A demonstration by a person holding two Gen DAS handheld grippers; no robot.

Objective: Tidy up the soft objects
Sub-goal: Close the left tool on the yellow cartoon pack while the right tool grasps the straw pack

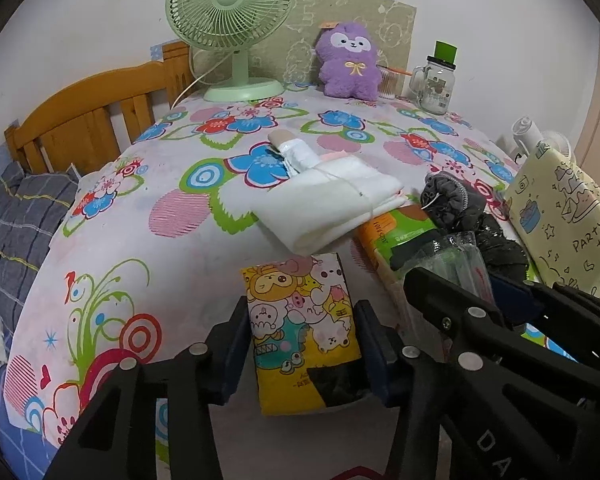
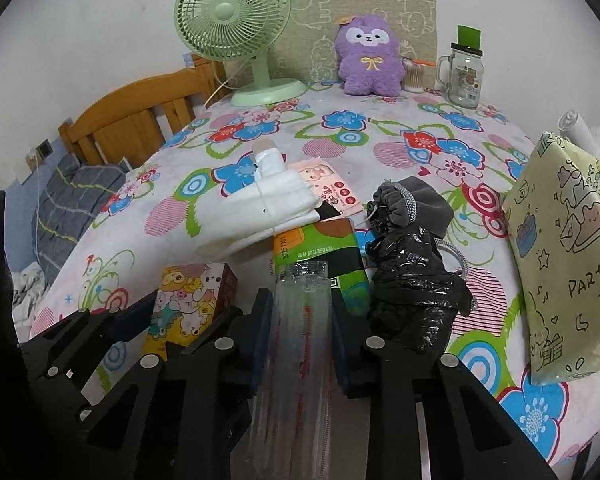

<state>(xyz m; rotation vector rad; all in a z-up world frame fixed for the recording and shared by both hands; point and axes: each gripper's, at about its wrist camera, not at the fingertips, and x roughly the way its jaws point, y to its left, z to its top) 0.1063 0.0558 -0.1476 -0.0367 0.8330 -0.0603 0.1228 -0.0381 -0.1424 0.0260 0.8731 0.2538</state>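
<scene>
Two hand-held grippers over the floral table (image 1: pixel 112 236), left hand-held gripper (image 1: pixel 302 350) clamped on cartoon tissue pack (image 1: pixel 300 320), right hand-held gripper (image 2: pixel 300 340) clamped on clear plastic packet (image 2: pixel 298 332), just beside the pack.

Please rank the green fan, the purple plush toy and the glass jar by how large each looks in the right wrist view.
1. Green fan
2. Purple plush toy
3. Glass jar

All three stand along the far edge of the table, so nearness hardly skews the order.

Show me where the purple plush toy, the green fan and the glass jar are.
purple plush toy (image 1: pixel 350 66), left wrist view, on its belly.
green fan (image 1: pixel 230 0), left wrist view, on the grille hub.
glass jar (image 2: pixel 465 80), right wrist view, on its body.
</scene>
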